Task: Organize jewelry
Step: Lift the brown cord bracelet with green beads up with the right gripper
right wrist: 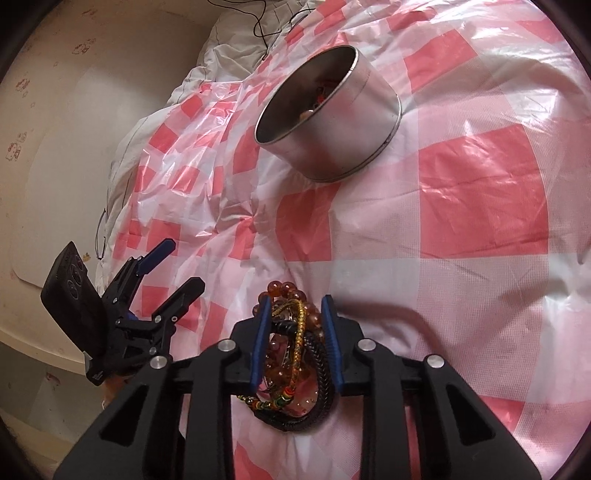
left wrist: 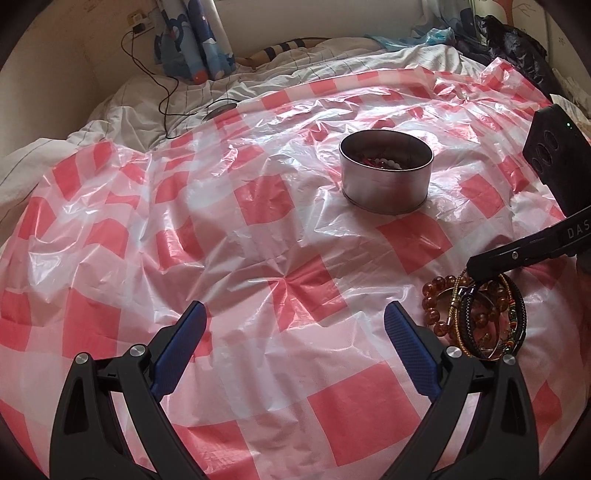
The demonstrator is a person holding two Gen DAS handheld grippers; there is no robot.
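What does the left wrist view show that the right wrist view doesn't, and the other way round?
Only the left wrist view: red and white beads inside the tin, curtains, a wall socket. Only the right wrist view: the right tongs closed on the bracelet pile, both pads against it. Both: the tin, the bracelets, the checked sheet, and the open, empty left tongs.

One round metal tin on one red-and-white checked plastic sheet, two grippers in shot, and one tangled heap of bracelets, too knotted to count.
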